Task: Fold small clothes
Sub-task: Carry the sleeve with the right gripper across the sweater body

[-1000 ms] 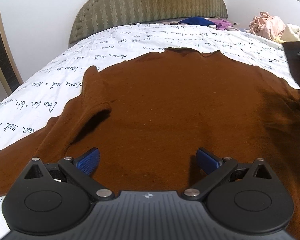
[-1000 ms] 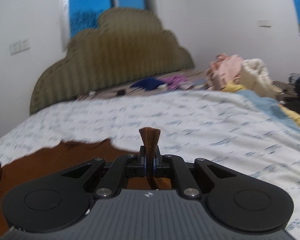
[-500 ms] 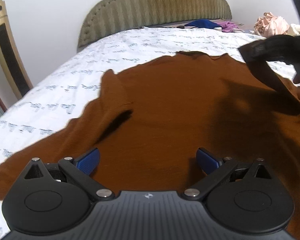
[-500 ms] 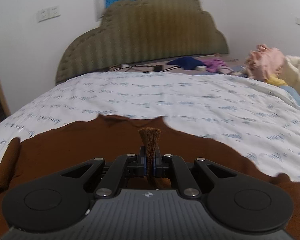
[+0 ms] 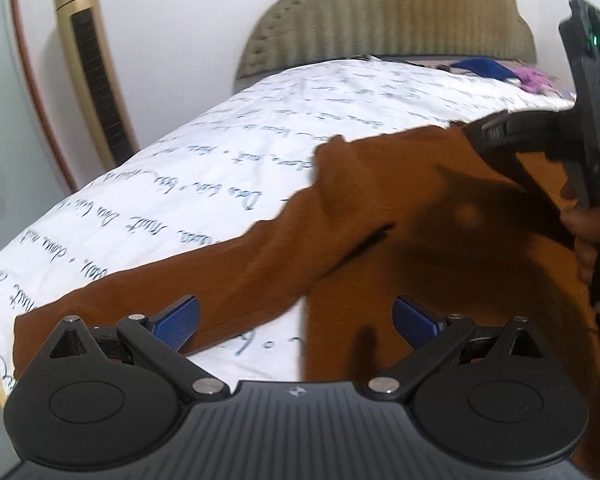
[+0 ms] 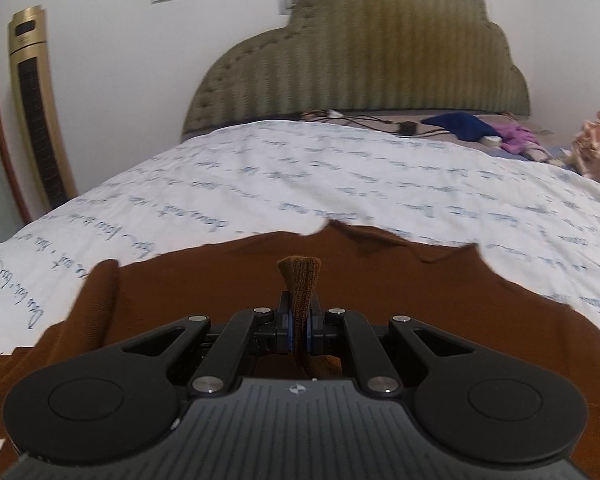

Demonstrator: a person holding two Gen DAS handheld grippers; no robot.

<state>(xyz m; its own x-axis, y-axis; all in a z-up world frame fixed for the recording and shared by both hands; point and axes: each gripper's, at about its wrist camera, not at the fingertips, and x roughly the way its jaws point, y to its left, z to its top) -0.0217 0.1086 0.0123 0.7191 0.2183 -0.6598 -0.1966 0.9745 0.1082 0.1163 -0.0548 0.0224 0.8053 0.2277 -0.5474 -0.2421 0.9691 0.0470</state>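
Though earlier rightward, cuff-pinching right claw (image 6: 299,330) leftward

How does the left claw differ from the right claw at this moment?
The left claw stands wide open and holds nothing; the right claw is shut on a pinch of the brown sweater. The left claw's blue pads sit far apart; the right claw's pads nearly meet. Both hang above the sweater on the bed sheet.

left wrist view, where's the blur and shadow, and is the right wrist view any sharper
Left wrist view: bedsheet script and sweater edges smeared, dark shadow across the sweater below the right hand-held gripper. Right wrist view: sheet text also streaked, but the pinched sweater cuff is crisp; headboard bowed by fisheye.
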